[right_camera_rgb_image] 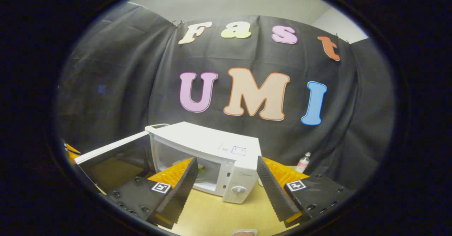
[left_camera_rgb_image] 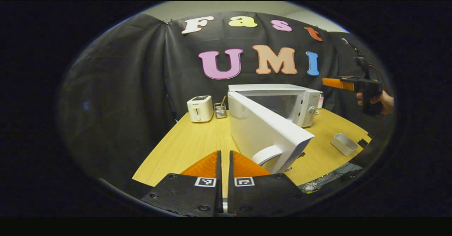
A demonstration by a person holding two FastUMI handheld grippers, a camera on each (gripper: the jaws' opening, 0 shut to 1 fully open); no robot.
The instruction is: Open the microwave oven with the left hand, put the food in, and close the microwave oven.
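Microwave oven [left_camera_rgb_image: 282,103] sits on counter [left_camera_rgb_image: 190,147], door [left_camera_rgb_image: 265,130] swung open. Food [right_camera_rgb_image: 202,168] appears already inside. Left hand-held gripper [left_camera_rgb_image: 223,165] pressed together, empty; right hand-held gripper [right_camera_rgb_image: 226,186] spread, empty. Judged next: left pushes door shut.

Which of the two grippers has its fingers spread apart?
The right gripper: its fingers stand wide apart, framing the open white microwave oven. The left gripper has its fingers nearly together.
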